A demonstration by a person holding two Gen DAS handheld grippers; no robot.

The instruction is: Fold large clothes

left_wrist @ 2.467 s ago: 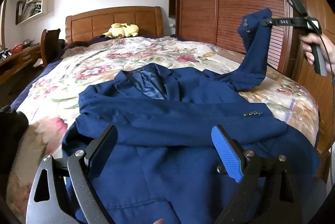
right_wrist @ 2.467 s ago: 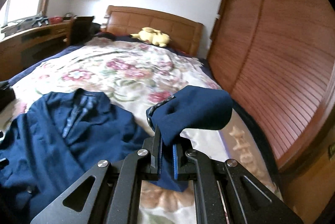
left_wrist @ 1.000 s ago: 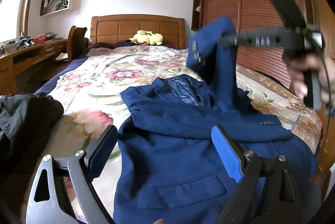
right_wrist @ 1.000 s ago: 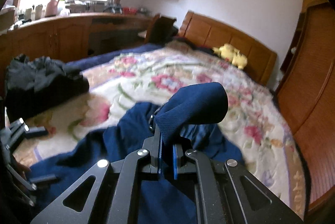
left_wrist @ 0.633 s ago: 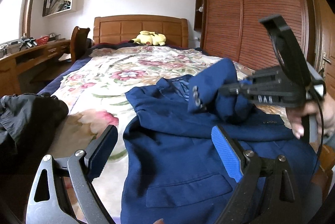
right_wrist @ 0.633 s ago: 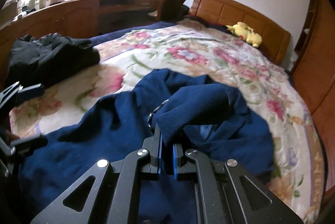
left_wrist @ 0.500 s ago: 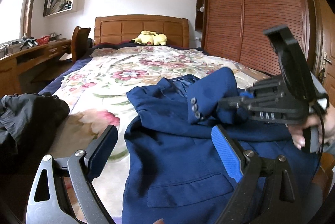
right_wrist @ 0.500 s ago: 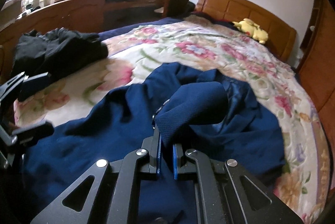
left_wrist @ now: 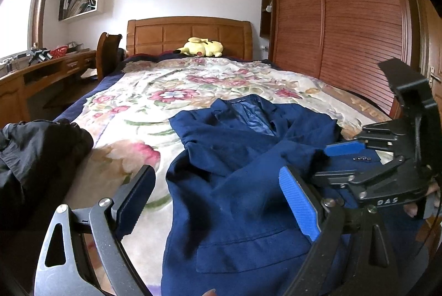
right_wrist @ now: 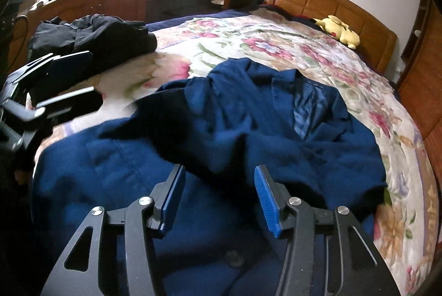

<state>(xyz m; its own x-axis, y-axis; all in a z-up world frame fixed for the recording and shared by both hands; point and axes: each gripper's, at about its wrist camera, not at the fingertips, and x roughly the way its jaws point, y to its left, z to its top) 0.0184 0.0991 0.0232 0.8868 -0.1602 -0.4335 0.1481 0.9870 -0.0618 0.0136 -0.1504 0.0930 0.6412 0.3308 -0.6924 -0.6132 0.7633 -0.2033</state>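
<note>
Low wrist views (shared bed)

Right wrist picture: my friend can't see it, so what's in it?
A blue jacket lies spread on a flowery bed, and the open right gripper, which has just been opening, hovers over it holding nothing. Black clothes sit left; a yellow plush lies by the headboard.

A home bedroom: wooden bed, floral quilt, louvred wardrobe.

- The jacket was matt navy woven cloth, its lining glossier
- The bedspread looked soft printed fabric
- The headboard was smooth varnished wood
- The right gripper pads were ribbed blue
</note>
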